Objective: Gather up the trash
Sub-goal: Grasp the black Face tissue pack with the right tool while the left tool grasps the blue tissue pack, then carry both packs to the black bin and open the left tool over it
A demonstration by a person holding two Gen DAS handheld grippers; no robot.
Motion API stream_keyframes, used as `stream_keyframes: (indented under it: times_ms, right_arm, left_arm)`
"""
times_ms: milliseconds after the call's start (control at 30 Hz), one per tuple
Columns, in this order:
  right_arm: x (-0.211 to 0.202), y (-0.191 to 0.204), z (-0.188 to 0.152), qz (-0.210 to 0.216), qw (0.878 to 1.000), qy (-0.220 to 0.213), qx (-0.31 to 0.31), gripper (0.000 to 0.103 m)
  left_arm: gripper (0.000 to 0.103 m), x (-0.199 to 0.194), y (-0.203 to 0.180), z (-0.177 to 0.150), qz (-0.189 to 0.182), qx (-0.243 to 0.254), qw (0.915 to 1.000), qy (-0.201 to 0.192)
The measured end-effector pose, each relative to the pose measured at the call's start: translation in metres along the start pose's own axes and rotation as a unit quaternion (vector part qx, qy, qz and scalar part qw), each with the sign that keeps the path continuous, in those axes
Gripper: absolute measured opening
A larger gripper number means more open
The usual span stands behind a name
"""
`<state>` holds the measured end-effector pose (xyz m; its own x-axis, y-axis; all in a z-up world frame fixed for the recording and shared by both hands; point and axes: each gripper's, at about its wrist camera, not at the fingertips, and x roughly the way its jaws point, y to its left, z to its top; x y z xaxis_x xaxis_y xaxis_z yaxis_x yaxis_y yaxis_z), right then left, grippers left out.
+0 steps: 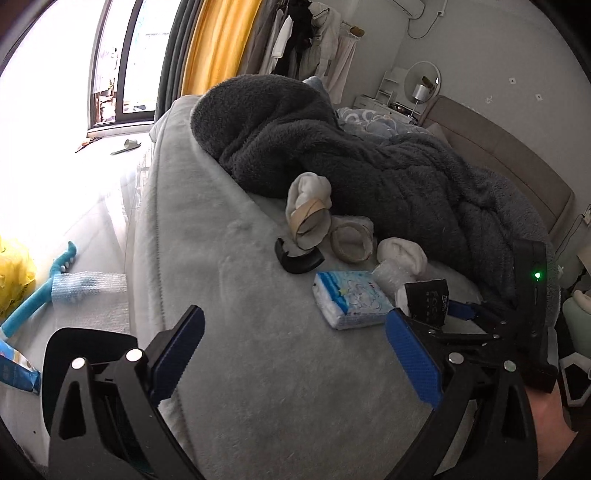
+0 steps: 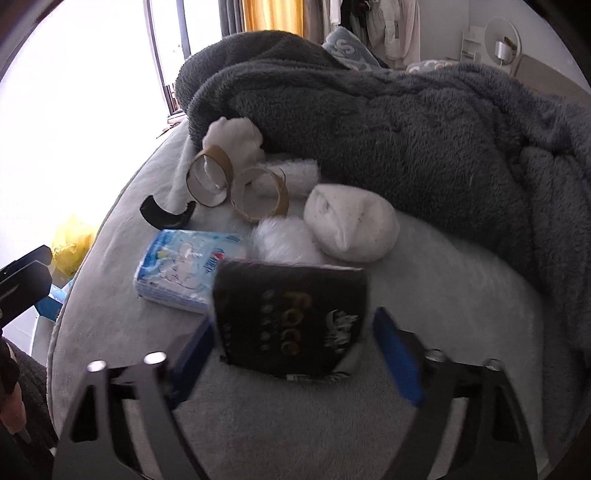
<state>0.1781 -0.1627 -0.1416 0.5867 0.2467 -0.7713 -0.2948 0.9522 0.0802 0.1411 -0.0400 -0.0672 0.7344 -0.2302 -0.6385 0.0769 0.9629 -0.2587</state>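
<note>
Two tongs noted. We find the right tongs (image 2: 295, 347) apart, straddling the black packet (image 2: 291, 321) on the bed (image 2: 258, 424), pads not touching; left tongs (image 1: 295, 354) apart, empty.

A home bedroom is shown: a bed (image 1: 229, 280) spread with a dark grey fleece blanket (image 1: 369, 162), clothes hung on a rail (image 1: 314, 33) behind it, yellow curtain (image 1: 218, 44) beside them.
</note>
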Motion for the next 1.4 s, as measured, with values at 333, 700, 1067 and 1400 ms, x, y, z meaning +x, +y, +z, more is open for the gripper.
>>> stream_keyframes:
  times_ms: [333,700,1067,1400]
  right_arm:
    - [-0.015,-0.022,-0.005,0.039,0.999,-0.021,0.02,0.073]
    - [-0.047,-0.061,-0.005,0.059,0.995,-0.066,0.053,0.073]
    - [-0.063,-0.092,-0.003,0.081,0.988,-0.087,0.096,0.073]
    - [-0.058,-0.076,0.0,0.073,0.991,-0.083,0.078,0.073]
  left_arm:
    - [0.1,0.029,-0.029,-0.007,-0.001,0.024,0.9995,0.022]
    - [0.099,0.061,-0.056,-0.006,0.011,0.05,0.998,0.037]
    - [0.098,0.091,-0.066,-0.004,0.032,0.062,0.9959,0.059]
    - [0.079,0.1,-0.061,0.0,0.01,0.082,0.9933,0.081]
